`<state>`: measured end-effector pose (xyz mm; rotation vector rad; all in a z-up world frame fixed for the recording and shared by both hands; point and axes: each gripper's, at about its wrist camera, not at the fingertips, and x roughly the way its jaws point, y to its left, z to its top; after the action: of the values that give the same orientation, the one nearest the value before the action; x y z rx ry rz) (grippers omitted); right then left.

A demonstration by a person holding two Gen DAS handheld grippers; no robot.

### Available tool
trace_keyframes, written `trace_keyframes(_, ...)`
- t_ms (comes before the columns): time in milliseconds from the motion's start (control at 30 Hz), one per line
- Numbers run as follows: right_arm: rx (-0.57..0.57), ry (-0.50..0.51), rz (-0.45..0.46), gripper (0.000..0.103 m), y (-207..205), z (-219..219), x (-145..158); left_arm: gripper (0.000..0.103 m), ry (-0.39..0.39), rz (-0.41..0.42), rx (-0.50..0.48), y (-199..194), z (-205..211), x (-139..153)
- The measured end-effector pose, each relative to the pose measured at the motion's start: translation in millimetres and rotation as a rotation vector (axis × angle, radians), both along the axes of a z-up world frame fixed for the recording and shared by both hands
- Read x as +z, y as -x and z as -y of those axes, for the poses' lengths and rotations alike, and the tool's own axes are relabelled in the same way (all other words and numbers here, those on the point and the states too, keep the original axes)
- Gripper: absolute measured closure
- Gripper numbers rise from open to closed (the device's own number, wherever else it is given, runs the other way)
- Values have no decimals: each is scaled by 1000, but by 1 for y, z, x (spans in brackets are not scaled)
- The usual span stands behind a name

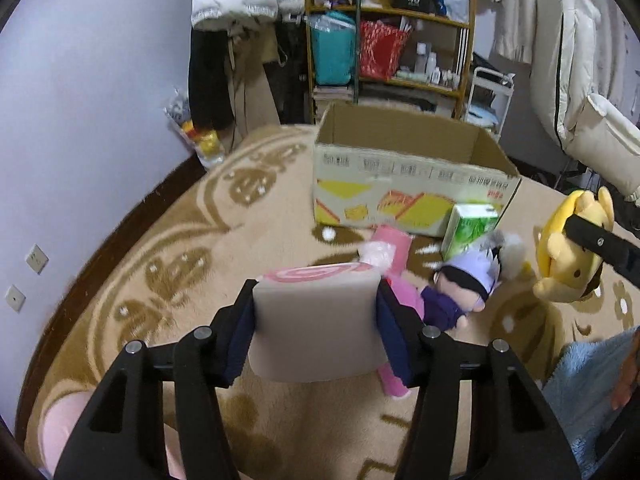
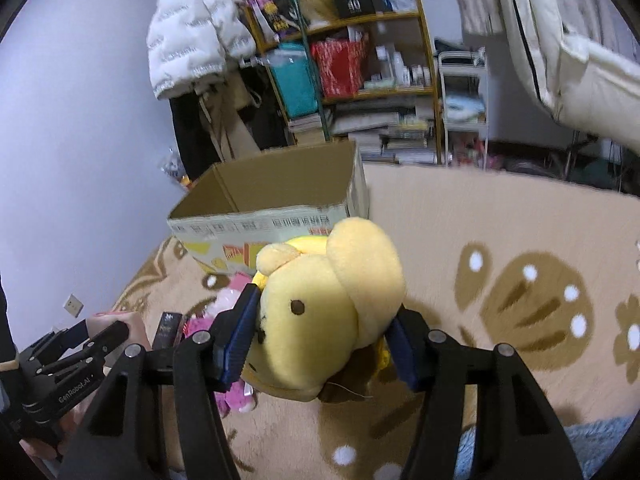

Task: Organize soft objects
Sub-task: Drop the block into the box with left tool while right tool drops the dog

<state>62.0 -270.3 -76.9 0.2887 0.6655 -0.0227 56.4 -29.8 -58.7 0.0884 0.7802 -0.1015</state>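
2 grippers, each clamped on a toy: your left gripper squeezes the beige cushion (pink swirl on top) at lower centre, and your right gripper pinches the yellow plush dog. Above both sits the open cardboard box; a purple doll lies on the carpet.

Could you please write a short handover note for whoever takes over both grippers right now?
Left gripper: shut on a beige and pink cushion, lifted off the rug.
Right gripper: shut on a yellow plush dog, also lifted.
Cardboard box: open ahead on the rug; no toys visible inside.
Still on the rug by the box: purple doll, pink plush, green tissue pack.
Left to do: probably drop both held items into the box, then collect the rest.
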Motion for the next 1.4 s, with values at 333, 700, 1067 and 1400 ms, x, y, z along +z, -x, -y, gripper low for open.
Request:
trace_keyframes(333, -11, 60, 110, 40, -1, 5, 33, 48, -53, 89, 17, -14, -1, 23)
trace_keyframes(700, -1, 83, 137, 40, -17, 10, 54, 48, -76, 147, 30, -50, 1, 42)
trace_keyframes(1067, 13, 252, 173, 40, -56, -6, 84, 48, -110, 253, -28, -87, 26, 69)
trace_keyframes(1400, 38, 214, 150, 39, -104, -4, 73, 48, -92, 300, -48, -129, 42, 78)
